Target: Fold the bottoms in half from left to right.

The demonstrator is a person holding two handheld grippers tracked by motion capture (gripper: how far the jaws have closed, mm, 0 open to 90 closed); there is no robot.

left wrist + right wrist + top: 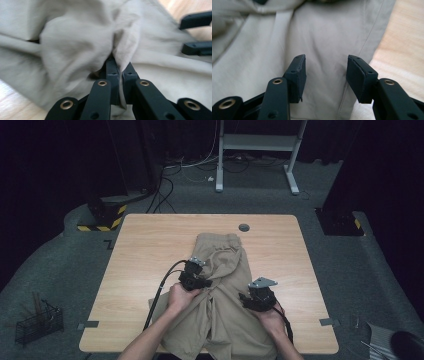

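Note:
A pair of tan trousers [225,285] lies crumpled along the middle of the wooden table [145,245], waistband toward the far side. My left gripper [198,279] sits at the trousers' left side, shut on a pinched fold of the tan cloth [122,50], which bunches up between its jaws. My right gripper [256,299] hovers over the right leg of the trousers [319,37], jaws open with nothing between them, just above flat cloth near the leg's edge seam. In the left gripper view, the other gripper's fingers [196,21] appear at the far right.
A round grommet [244,227] is set in the table near its far edge. On the floor, a wire basket [37,322] stands at the lower left. A white desk frame [257,142] and cables lie behind the table.

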